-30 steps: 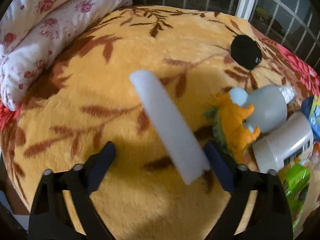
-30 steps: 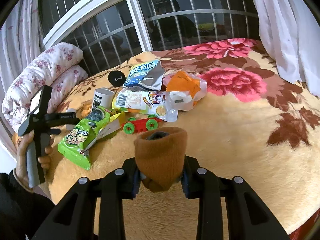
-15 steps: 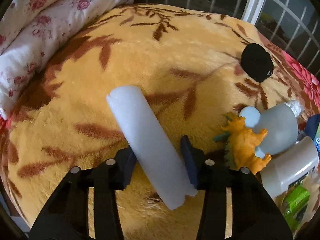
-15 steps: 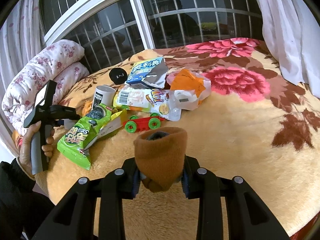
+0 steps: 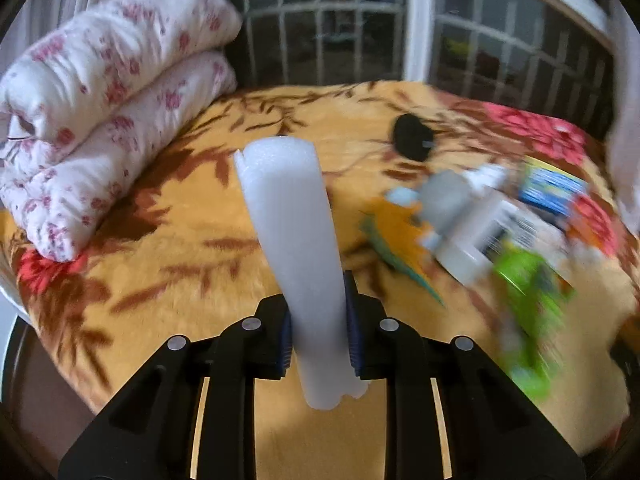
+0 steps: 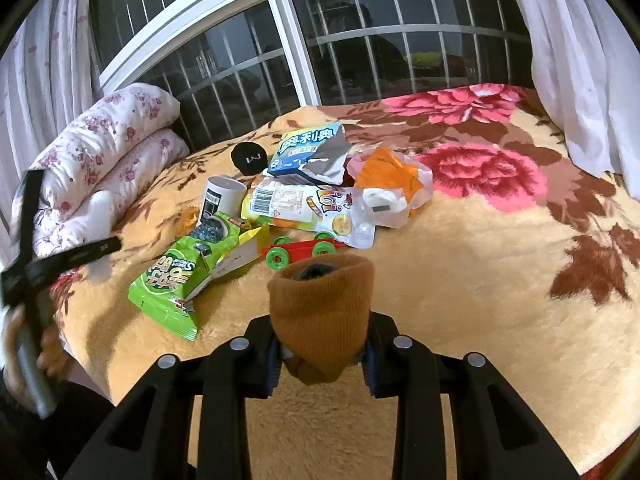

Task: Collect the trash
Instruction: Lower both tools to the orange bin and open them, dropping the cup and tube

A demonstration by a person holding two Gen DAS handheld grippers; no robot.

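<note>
My left gripper point(image 5: 318, 328) is shut on a white foam tube point(image 5: 294, 248) and holds it upright above the orange blanket point(image 5: 160, 240). My right gripper point(image 6: 322, 354) is shut on a brown knit sock point(image 6: 320, 312), held above the bed. In the right wrist view the trash pile lies ahead: a green snack bag point(image 6: 176, 280), a white paper cup point(image 6: 220, 200), a yellow-white wrapper point(image 6: 308, 212), a blue foil bag point(image 6: 308, 152) and an orange plastic bag point(image 6: 392, 176). The left gripper with the tube point(image 6: 100, 212) shows at the left edge there.
A folded floral quilt point(image 5: 100, 128) lies at the left. An orange toy dinosaur point(image 5: 396, 236), a grey toy point(image 5: 444, 196), a black round object point(image 6: 248, 158) and a red toy car with green wheels point(image 6: 304, 250) sit among the trash. Barred windows stand behind the bed.
My left gripper closed on the foam tube and lifted it off the blanket, tilting it upright. My right gripper stays shut on the sock, almost still.
</note>
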